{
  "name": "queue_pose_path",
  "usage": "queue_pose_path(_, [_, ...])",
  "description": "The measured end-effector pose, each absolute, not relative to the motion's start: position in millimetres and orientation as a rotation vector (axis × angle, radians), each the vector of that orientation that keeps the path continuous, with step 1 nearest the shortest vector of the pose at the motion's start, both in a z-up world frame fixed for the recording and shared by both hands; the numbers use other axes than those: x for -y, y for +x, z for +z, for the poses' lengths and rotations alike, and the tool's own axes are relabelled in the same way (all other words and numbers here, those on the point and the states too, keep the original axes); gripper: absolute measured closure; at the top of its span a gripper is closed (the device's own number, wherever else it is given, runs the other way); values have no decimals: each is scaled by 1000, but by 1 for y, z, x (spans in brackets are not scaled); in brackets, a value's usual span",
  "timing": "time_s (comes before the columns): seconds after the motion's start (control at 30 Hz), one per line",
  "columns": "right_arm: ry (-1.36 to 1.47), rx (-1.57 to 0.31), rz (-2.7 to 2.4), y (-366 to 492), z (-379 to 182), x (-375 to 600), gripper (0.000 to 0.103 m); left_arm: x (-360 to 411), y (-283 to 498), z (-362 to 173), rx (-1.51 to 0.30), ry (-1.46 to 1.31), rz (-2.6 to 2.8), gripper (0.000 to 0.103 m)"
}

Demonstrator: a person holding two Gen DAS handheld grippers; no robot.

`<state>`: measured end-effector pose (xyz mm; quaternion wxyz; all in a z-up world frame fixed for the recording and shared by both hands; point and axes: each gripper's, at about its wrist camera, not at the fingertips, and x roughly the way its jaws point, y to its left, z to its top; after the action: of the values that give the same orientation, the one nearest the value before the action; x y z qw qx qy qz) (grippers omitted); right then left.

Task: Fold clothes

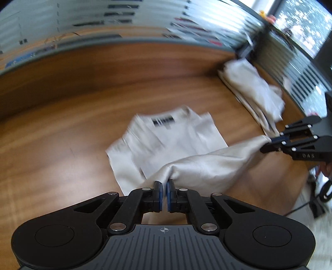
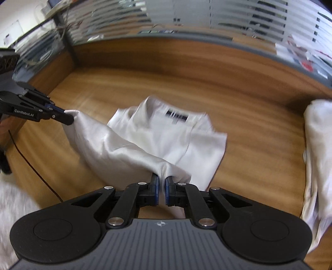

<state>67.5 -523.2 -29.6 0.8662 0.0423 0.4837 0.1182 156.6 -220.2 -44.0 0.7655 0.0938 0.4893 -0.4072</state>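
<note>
Where the wooden desk (image 1: 62,124) meets frosted-striped glass partitions (image 2: 238,18), a second garment pile (image 1: 255,91) lies aside — left gripper (image 1: 164,184) and right gripper (image 2: 162,178) each clamped on the white shirt (image 2: 176,141) hem.

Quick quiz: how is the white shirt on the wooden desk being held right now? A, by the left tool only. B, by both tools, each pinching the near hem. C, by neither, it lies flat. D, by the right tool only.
B: the left tool and the right tool are each shut on the near hem of the white shirt, lifting it off the wooden desk.
</note>
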Motion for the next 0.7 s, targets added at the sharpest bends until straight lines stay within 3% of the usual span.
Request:
queue_pose_path(0.4, [89,-1142,189,192,-89,551,97,268,259,-92,-1149,198,-777,97])
queue_pose_path(0.7, [35,-1251,181,224,-134,550,93,281,292,-138,-1278,193,-726,96])
